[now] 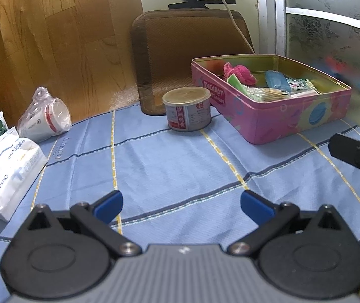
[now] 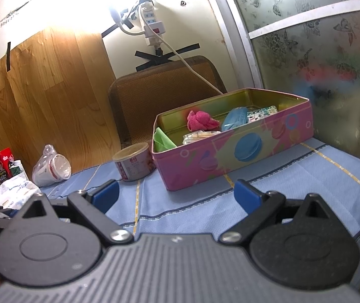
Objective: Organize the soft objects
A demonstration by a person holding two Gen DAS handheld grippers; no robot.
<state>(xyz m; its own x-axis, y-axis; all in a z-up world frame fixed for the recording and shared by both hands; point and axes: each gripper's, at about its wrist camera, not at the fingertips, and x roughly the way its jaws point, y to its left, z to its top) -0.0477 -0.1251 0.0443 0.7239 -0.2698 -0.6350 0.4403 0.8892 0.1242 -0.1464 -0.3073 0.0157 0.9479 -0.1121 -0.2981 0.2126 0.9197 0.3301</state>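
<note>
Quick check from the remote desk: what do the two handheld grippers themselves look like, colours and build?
Both match. The left gripper has blue finger pads on black linkage arms with silver pivot screws, two round black housings and a grey ribbed body. The right gripper is built the same, with blue pads. No cables, sleeves or hands show.

My left gripper (image 1: 181, 203) and right gripper (image 2: 176, 194) sit low over the cloth (image 1: 170, 166), the tin box (image 1: 281, 116) ahead to the right. In it lie a knitted bundle (image 1: 239, 73), a case (image 1: 277, 80) and packets. The can (image 1: 186, 108) stands just left of the box — the cushion (image 1: 170, 58) upright behind both. Far left: bagged cups (image 1: 44, 118), with a tissue pack (image 1: 8, 166) in front of them.
</note>
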